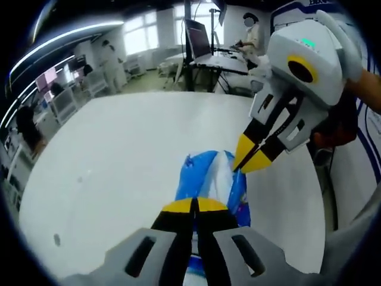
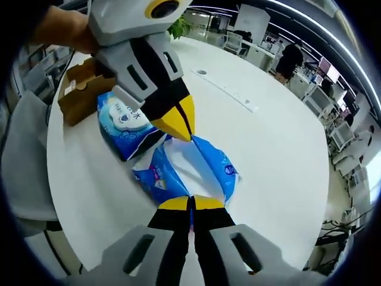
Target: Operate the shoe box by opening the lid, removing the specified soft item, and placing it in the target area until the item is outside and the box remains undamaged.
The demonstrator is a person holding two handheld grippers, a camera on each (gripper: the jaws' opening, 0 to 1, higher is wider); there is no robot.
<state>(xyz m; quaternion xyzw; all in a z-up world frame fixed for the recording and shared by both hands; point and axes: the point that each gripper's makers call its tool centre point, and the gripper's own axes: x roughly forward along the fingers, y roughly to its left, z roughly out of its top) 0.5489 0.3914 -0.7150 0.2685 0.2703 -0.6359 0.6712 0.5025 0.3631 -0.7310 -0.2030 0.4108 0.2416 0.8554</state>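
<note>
A soft blue and white tissue pack (image 2: 205, 162) lies stretched between both grippers over the white table (image 2: 280, 155). My right gripper (image 2: 191, 203) is shut on its near end. The left gripper (image 2: 180, 127) comes down from the upper left and is shut on the pack's far, white middle part. In the left gripper view my left gripper (image 1: 195, 206) pinches the same pack (image 1: 199, 176), and the right gripper (image 1: 249, 161) bites its far right edge. A brown cardboard shoe box (image 2: 80, 90) stands open at the table's left edge, apart from both grippers.
A second blue pack (image 2: 123, 124) lies next to the shoe box. A long white strip (image 2: 229, 92) rests farther across the table. A grey chair (image 2: 24, 167) stands by the table's left rim. Desks, monitors and people (image 1: 112, 59) fill the room behind.
</note>
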